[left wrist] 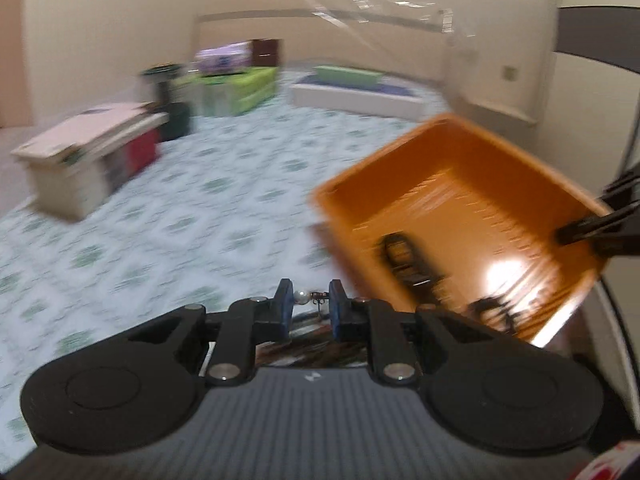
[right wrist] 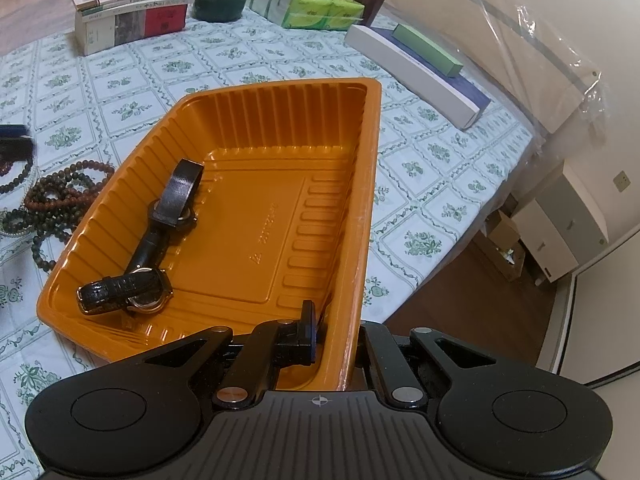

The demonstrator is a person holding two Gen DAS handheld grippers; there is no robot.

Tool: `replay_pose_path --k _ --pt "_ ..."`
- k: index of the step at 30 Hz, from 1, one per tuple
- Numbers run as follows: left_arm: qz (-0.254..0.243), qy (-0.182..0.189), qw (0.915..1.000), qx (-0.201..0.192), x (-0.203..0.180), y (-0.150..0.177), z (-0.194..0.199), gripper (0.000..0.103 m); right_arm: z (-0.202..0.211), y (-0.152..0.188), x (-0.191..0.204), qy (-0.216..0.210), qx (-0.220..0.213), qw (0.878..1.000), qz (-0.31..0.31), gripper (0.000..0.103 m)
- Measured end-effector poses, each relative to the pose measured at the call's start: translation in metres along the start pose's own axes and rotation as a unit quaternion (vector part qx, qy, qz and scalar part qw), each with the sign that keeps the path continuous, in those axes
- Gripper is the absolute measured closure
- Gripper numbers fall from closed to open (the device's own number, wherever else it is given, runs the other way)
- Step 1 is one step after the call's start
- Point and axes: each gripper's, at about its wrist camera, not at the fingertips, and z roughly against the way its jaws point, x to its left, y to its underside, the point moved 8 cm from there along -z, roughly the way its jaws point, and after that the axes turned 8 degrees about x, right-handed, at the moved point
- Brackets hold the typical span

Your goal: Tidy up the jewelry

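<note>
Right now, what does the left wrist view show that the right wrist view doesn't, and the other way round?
Only the left wrist view shows the left gripper shut on a small pearl piece. Only the right wrist view shows the bead strings lying on the tablecloth beside the tray, and the right gripper clamped on the tray's rim. Both show the orange tray with two watches inside, and the stacked books.
</note>
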Motion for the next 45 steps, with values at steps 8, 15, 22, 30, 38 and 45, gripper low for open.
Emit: replay_pose_path --k 8,15,22,30,38,45 --pt "-0.061 0.058 0.9964 0.009 -0.071 -0.001 -0.021 0.087 -0.001 0.0 0.001 0.002 -0.001 1.0 -0.002 0.099" --pt "-0.073 0.067 0.9949 0.021 -0.086 0.007 -0.027 0.086 -0.001 0.001 0.0 0.0 -0.002 1.0 -0.004 0.099" --pt "-0.053 0.052 0.997 0.019 -0.066 0.017 -0.015 0.082 0.0 0.001 0.0 -0.001 -0.004 1.0 -0.007 0.099" --pt "0.016 -0.04 0.999 0.01 0.017 0.039 0.018 0.079 0.0 0.002 0.0 -0.001 -0.005 1.0 -0.009 0.099" --pt "0.073 -0.146 0.9865 0.017 0.112 0.062 0.034 0.079 0.001 0.002 0.0 -0.001 -0.005 1.0 -0.01 0.099" --pt "0.098 -0.194 0.9758 0.03 0.16 0.077 0.03 0.078 0.001 0.002 0.001 -0.001 -0.004 1.0 -0.011 0.099"
